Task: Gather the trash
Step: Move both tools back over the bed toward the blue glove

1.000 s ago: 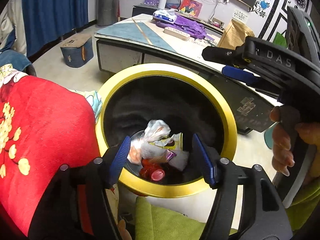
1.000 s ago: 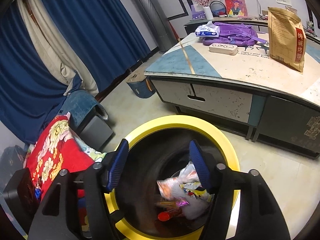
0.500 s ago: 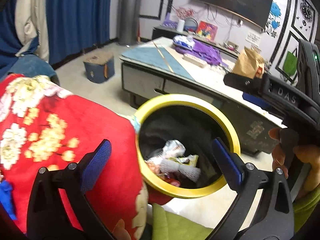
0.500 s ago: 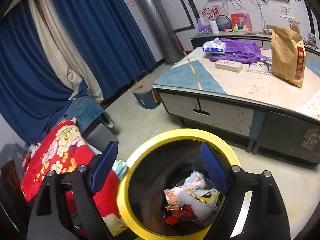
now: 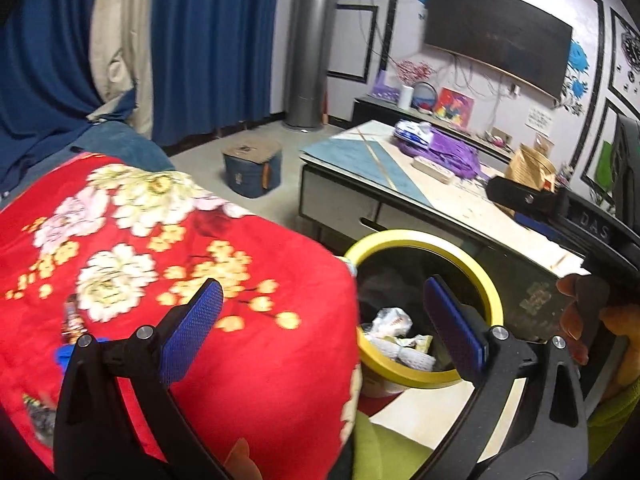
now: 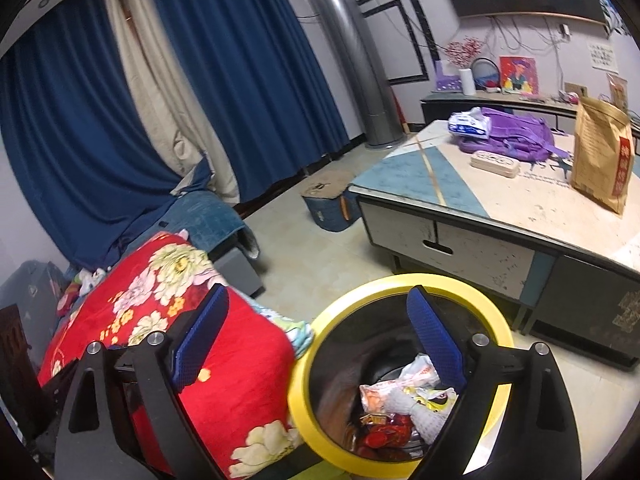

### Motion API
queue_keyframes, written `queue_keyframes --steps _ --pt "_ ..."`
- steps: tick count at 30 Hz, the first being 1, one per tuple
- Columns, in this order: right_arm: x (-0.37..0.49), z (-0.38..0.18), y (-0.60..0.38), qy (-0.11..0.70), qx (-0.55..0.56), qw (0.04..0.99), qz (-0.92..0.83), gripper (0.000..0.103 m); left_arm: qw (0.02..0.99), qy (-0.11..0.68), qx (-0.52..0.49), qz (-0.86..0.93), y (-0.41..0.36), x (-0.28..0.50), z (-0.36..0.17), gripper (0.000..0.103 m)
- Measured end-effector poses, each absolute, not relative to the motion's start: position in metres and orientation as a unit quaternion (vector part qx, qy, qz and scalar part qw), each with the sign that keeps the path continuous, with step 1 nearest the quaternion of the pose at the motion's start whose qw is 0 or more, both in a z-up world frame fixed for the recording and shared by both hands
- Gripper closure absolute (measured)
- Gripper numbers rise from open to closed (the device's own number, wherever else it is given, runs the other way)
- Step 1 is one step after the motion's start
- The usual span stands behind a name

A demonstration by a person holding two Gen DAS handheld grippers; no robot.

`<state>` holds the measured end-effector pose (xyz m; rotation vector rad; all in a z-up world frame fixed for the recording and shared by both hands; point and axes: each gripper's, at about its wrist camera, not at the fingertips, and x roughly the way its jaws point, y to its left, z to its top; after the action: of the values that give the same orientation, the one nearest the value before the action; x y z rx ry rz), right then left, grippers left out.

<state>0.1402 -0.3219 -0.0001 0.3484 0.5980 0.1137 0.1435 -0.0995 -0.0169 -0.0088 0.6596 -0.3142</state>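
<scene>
Both grippers are released and hold nothing. The left gripper [image 5: 320, 330] hangs over the red blanket [image 5: 168, 264] and the bin [image 5: 424, 378]; the right gripper [image 6: 320, 344] hangs above the bin [image 6: 400, 282]. The trash [image 6: 404, 394], mostly crumpled wrappers, lies at the bottom of the bin. Risks, as judged:
- The right gripper [image 5: 560, 208] sits close to the left; a careless swing may cause a collision.
- Small items on the blanket near its left edge may be missed; their nature cannot be confirmed.
- Fingers may snag the blanket.

Glossy yellow plastic rims the bin [image 6: 404, 280]; crinkly shiny wrappers [image 6: 404, 396] inside; plush red floral blanket [image 5: 160, 264] (left); matt paper bag [image 6: 600, 152].
</scene>
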Motion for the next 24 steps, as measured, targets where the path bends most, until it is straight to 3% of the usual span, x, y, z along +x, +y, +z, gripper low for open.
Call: queue_keyframes --steps 24 --pt "0.116 0.02 -0.239 0.279 0.121 0.942 0.142 0.015 0.96 0.273 -0.042 -0.049 0.005 0.104 0.013 0.011"
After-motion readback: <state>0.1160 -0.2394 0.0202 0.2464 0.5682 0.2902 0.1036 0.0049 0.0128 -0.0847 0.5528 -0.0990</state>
